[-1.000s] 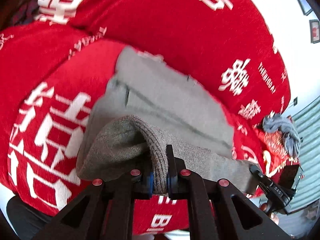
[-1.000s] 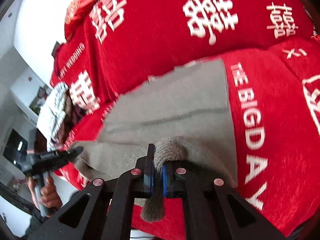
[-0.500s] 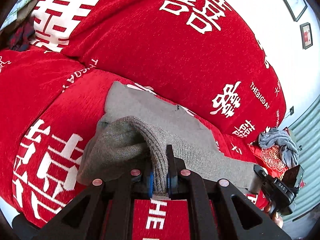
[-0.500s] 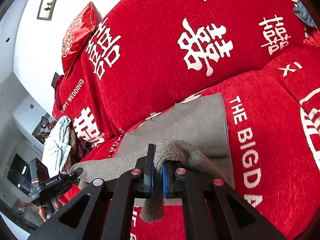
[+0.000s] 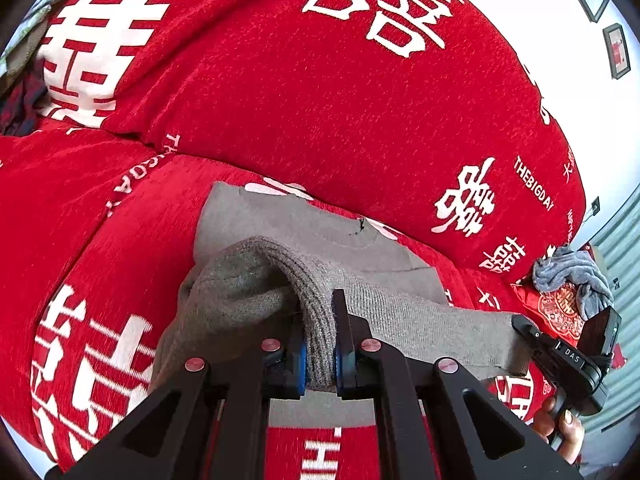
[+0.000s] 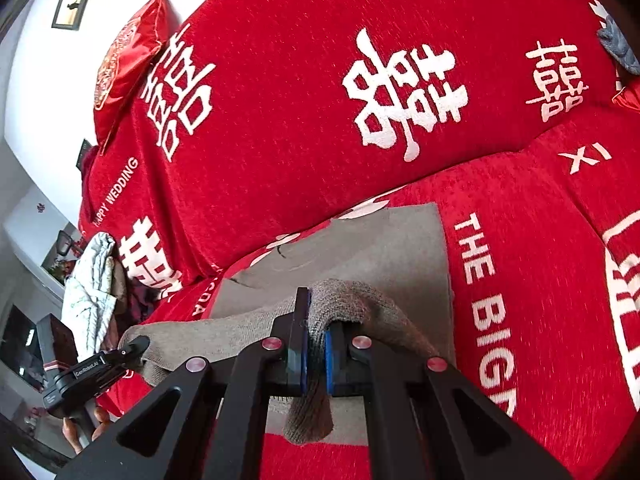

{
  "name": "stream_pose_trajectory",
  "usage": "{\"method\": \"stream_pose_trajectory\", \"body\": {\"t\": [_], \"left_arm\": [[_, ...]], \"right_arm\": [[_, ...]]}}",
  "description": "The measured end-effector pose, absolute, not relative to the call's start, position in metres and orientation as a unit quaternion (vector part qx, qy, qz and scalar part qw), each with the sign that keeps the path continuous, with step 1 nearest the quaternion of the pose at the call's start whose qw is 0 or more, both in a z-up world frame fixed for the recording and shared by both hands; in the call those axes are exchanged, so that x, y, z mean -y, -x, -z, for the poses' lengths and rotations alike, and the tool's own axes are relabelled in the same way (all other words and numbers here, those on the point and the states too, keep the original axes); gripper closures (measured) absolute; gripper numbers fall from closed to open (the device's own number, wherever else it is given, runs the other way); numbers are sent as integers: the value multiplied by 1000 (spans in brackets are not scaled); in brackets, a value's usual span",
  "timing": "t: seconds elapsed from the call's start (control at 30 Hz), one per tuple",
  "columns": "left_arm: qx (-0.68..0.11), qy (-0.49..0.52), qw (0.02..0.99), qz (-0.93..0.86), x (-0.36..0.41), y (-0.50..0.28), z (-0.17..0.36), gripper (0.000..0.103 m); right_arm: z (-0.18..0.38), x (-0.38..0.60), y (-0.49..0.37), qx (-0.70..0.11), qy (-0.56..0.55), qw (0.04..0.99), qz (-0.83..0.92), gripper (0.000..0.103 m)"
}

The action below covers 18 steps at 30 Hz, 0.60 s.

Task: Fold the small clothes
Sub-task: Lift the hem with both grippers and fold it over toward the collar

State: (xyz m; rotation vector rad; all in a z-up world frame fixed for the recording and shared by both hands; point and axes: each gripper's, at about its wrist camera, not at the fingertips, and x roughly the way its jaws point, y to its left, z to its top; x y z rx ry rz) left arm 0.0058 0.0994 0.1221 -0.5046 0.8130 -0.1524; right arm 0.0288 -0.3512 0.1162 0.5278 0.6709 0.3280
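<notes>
A grey knitted garment (image 5: 320,232) lies on the seat of a red sofa (image 5: 280,100), its near edge lifted and stretched between both grippers. My left gripper (image 5: 319,336) is shut on the ribbed hem at one corner. My right gripper (image 6: 314,336) is shut on the hem at the other corner, and a bit of the knit (image 6: 310,416) hangs below its pads. The garment's far part (image 6: 384,248) lies flat on the seat. Each gripper shows at the edge of the other's view: the right gripper (image 5: 532,330) and the left gripper (image 6: 136,346), both on the taut hem.
The sofa cover (image 6: 280,140) is red with white characters and lettering. A grey-blue cloth (image 5: 568,276) lies on a red cushion at the sofa's right end. A pale crumpled garment (image 6: 90,280) sits at the left end. A red cushion (image 6: 124,56) rests on the backrest top.
Both grippers have lifted and drawn back with the hem. More of the garment has left the seat and less of it lies flat.
</notes>
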Motion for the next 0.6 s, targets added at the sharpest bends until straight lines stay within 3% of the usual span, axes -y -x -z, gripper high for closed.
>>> {"method": "stream_pose_trajectory", "body": {"t": [0.6], "left_arm": [[-420, 226, 877, 64, -93, -82, -102, 93]], "right_arm": [[-99, 353, -101, -356, -248, 892, -127, 97]]}}
